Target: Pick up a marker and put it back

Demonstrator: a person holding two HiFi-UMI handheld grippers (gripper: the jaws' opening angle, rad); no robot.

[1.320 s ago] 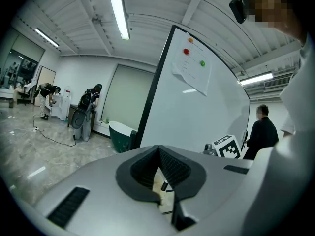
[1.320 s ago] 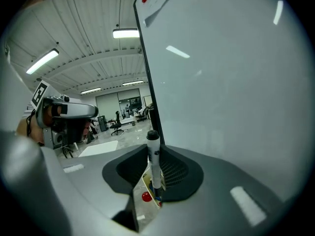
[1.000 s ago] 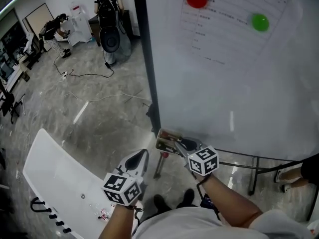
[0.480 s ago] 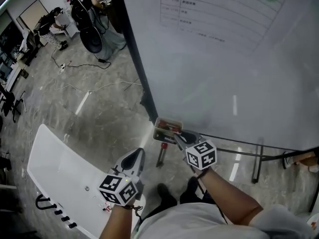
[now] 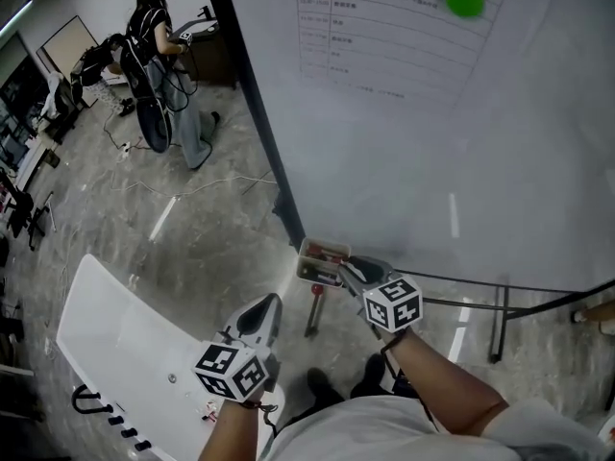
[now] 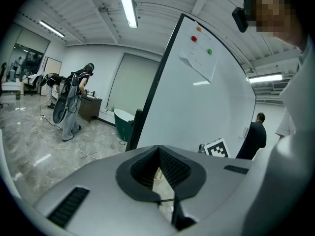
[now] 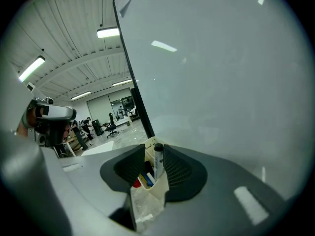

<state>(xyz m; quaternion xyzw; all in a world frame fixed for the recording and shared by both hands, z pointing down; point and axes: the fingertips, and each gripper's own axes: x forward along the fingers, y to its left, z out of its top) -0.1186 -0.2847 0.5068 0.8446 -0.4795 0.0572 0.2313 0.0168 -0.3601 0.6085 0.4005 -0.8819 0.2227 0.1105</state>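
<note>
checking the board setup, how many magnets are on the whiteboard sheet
3: a small orange magnet at the sheet's top, a red magnet just below, a green magnet lower right. The head view cuts off the orange one.

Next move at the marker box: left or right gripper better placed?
Right. The right gripper is at the box, its jaws opening around a marker that stands in it. The left gripper hangs lower, away from the box, jaws together.
</note>
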